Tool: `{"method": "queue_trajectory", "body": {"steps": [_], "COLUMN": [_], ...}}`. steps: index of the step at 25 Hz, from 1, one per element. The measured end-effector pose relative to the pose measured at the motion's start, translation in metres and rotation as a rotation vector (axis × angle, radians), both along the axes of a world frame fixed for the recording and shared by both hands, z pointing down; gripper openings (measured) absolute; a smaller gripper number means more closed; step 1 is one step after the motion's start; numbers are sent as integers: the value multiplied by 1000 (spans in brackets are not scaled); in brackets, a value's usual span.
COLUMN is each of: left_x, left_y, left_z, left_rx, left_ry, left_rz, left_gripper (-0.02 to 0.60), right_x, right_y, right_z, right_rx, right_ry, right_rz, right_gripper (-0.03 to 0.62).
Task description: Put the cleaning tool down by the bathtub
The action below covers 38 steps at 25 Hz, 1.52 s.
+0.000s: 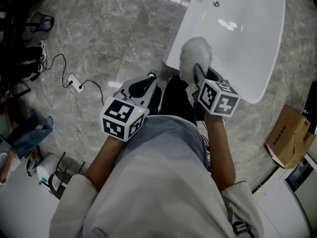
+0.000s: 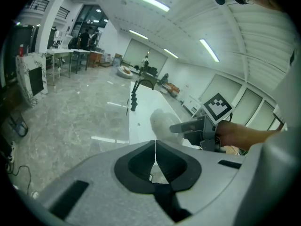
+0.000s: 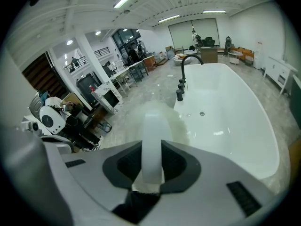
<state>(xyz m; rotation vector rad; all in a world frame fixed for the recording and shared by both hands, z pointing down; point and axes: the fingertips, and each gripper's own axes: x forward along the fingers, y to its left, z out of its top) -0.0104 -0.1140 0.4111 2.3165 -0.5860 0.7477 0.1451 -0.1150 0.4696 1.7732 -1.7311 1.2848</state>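
Currently the right tongs (image 3: 151,149) are clamped on the white handle of the tool (image 1: 194,54); both pads press the handle's sides, and the fluffy head sticks out beyond the tips. The left tongs (image 2: 154,147) are closed with their tips meeting and nothing between them, held apart from the tool on the person's left.

Location: in the head view the tool is in the air, with its head over the near left rim of the bathtub (image 1: 250,48). It does not appear to rest on the rim or on the floor (image 1: 109,29).

Handling notes (judged from appearance):
- Weight: probably light, since one pair of tongs carries it without visible sag.
- Head: soft pile that should compress on contact. It gives no firm purchase, so do not grip it.
- Handle: looks stiff, smooth and rounded, and may slip or twist between flat pads.
- Grip point: on the handle just behind the head, as it is held now.
- Fragility: low, so a gentle set-down beside the tub should be enough.
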Motion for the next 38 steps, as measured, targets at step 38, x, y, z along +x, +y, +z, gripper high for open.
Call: {"method": "queue_trajectory", "body": {"steps": [38], "left_x": [-12], "left_y": [-10], "left_z": [5], "left_rx": [-34], "left_ry": [-6], "left_rz": [-52], "left_gripper": [10], "right_x": [1], "right_y": [-20], "right_z": [66], "right_rx": [-121], "right_ry": [19], "right_rz": [-56], "right_gripper": [74]}}
